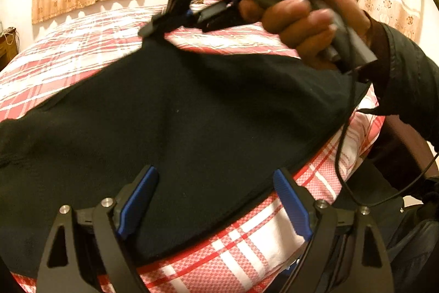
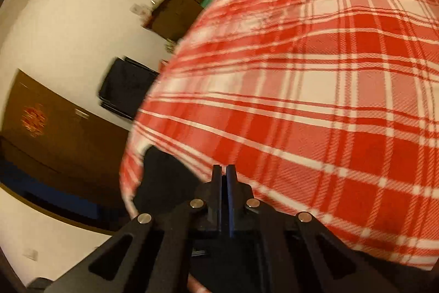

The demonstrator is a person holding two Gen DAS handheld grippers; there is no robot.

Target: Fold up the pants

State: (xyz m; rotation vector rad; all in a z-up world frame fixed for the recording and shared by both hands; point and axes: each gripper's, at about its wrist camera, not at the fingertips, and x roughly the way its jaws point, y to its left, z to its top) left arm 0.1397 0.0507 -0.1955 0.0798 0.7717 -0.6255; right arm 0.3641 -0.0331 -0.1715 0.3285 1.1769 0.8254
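Left hand-held gripper (image 1: 215,203) hangs w/ blue fingers (image 1: 138,201) spread wide, nothing between them, over black pants (image 1: 175,122) spread on the red-plaid bed (image 1: 247,251). At 12 o'clock, right hand-held gripper (image 1: 149,29), in the person's hand (image 1: 299,18), pinches the pants' far edge; its own view shows jaws pressed together.

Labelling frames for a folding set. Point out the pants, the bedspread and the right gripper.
pants (image 1: 192,114): left wrist view, middle of the black cloth.
bedspread (image 1: 247,246): left wrist view, bare plaid patch below the pants' edge.
right gripper (image 1: 149,29): left wrist view, tip pinching the cloth.
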